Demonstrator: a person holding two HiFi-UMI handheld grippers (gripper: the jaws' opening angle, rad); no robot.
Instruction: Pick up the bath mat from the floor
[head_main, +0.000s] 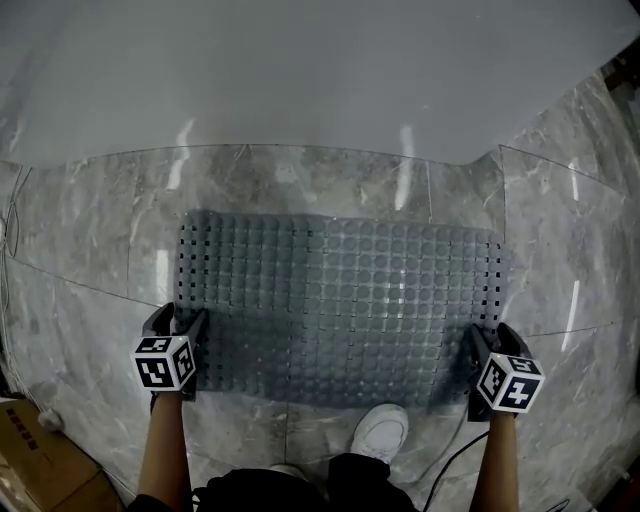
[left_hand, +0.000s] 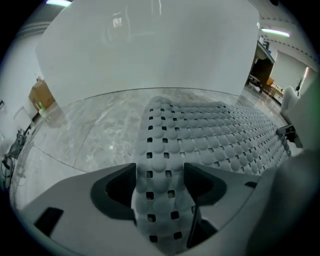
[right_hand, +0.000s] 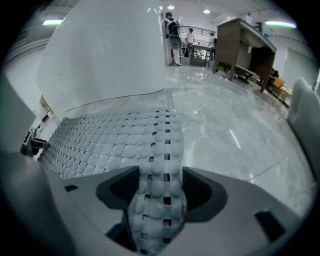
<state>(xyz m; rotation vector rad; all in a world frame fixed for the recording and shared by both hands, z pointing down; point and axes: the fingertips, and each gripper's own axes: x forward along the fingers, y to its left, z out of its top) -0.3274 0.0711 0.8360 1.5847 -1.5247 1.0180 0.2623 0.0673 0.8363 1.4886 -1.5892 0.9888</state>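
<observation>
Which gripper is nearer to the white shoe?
Right. The right gripper is just above and right of the white shoe; the left gripper is farther, at the other end of the bath mat.

A large white smooth curved surface (head_main: 300, 70) fills the head view from 10 to 2 o'clock, and it rises again at 12 o'clock in the left gripper view (left_hand: 150, 50) and at 11 o'clock in the right gripper view (right_hand: 105, 55). A white shoe (head_main: 382, 432) sits at 6 o'clock in the head view, and a brown cardboard box (head_main: 35, 460) lies in the corner at 8 o'clock. In the right gripper view, people (right_hand: 172, 35) stand far off at 12 o'clock, a tall brown wooden unit (right_hand: 240, 45) stands at 1 o'clock, and a ceiling light strip (right_hand: 277, 23) glows above it.
</observation>
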